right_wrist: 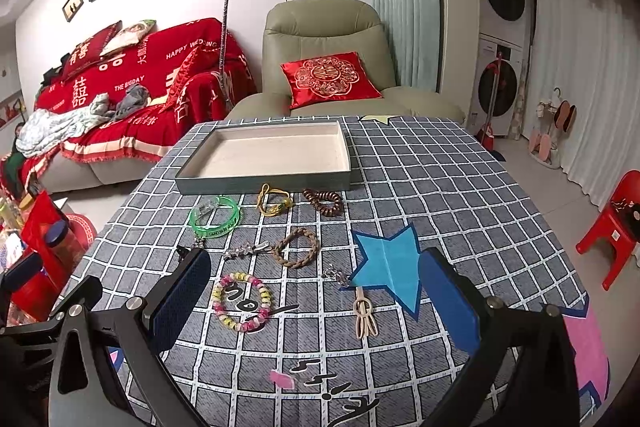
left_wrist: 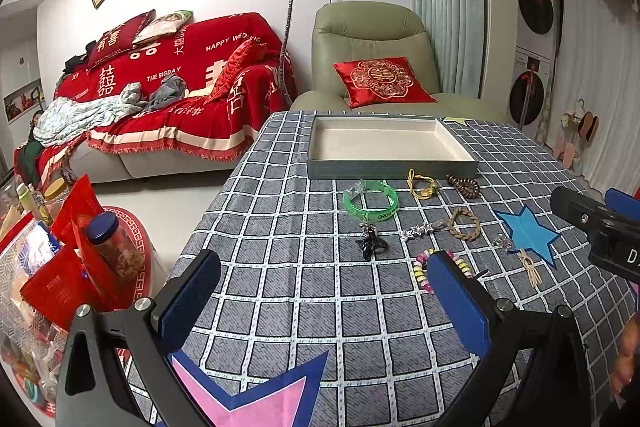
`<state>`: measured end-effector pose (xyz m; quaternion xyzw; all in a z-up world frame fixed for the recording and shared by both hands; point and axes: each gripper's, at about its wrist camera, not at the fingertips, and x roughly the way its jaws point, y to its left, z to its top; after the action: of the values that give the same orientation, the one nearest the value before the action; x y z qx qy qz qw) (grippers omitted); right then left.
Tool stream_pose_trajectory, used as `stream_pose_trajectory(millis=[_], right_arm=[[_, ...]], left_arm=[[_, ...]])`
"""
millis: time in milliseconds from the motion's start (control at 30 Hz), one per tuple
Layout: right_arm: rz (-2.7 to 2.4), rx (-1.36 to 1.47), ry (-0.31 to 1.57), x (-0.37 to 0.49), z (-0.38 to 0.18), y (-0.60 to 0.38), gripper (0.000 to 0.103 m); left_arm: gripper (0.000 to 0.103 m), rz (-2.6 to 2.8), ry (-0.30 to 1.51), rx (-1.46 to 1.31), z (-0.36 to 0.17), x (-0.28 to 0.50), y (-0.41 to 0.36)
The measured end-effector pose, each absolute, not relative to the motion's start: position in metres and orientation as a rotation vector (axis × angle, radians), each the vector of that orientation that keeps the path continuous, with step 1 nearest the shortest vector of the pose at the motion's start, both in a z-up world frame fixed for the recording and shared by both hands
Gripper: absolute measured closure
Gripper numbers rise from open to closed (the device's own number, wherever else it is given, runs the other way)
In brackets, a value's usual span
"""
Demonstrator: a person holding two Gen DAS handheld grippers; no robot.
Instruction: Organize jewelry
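Note:
A shallow grey tray (left_wrist: 394,171) (right_wrist: 264,183) with a bare cream floor stands at the table's far side. In front of it lie a green bangle (left_wrist: 371,202) (right_wrist: 215,214), a yellow cord bracelet (left_wrist: 422,183) (right_wrist: 274,203), a brown coil tie (left_wrist: 464,185) (right_wrist: 323,202), a braided ring (left_wrist: 464,223) (right_wrist: 296,247), a star clip (left_wrist: 418,230) (right_wrist: 244,250), a black clip (left_wrist: 370,243), a bead bracelet (right_wrist: 241,302) (left_wrist: 424,269) and a beige clip (right_wrist: 365,317) (left_wrist: 531,269). My left gripper (left_wrist: 324,299) is open and empty above the table's near part. My right gripper (right_wrist: 316,301) is open and empty over the bead bracelet and beige clip.
The checked tablecloth (right_wrist: 460,195) bears a blue paper star (left_wrist: 528,231) (right_wrist: 390,267) and a pink star (left_wrist: 248,395). A red sofa (left_wrist: 168,87) and green armchair (right_wrist: 324,43) stand behind the table. A cluttered side stand (left_wrist: 60,259) is at the left, a red stool (right_wrist: 612,223) at the right.

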<state>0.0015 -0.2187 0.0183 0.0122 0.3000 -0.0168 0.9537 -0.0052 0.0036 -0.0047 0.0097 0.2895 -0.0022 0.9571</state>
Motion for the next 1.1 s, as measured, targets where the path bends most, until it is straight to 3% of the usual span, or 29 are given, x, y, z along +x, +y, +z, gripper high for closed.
stream_pose_trajectory(millis=[1100], right_arm=[[-0.034,0.025,0.595,0.0019,0.02,-0.2186,0.0]], left_arm=[[0.0,-0.006,0.59,0.019,-0.0053,-0.0051,0.0022]])
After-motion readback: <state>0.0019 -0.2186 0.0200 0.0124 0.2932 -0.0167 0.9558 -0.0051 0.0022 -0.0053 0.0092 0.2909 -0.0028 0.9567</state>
